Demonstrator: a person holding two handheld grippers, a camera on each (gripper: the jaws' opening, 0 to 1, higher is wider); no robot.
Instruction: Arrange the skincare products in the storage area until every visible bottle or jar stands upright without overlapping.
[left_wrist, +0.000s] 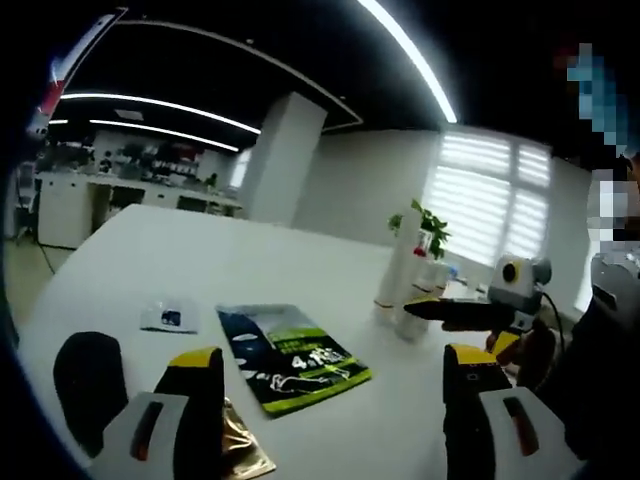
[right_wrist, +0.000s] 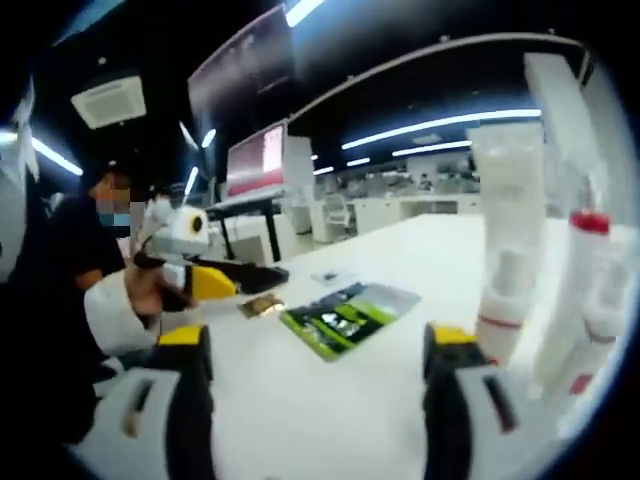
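Note:
Several white skincare tubes and bottles (left_wrist: 402, 278) stand upright together on the white table (left_wrist: 200, 260), with a small green plant (left_wrist: 428, 226) behind them. In the right gripper view a tall white tube (right_wrist: 510, 230) and a slim bottle with a red cap (right_wrist: 578, 300) rise close by on the right. My left gripper (left_wrist: 335, 400) is open over bare table, nothing between its jaws. My right gripper (right_wrist: 320, 405) is open too, just left of the tubes. The right gripper (left_wrist: 470, 313) also reaches in beside the bottles, and the left gripper (right_wrist: 205, 282) is held in a hand.
A green and dark magazine (left_wrist: 295, 358) lies flat mid-table. A gold foil packet (left_wrist: 245, 452) lies by my left jaw, a small white sachet (left_wrist: 170, 316) farther left, and a black object (left_wrist: 85, 380) at the near left. A person sits at the table's side (right_wrist: 60, 300).

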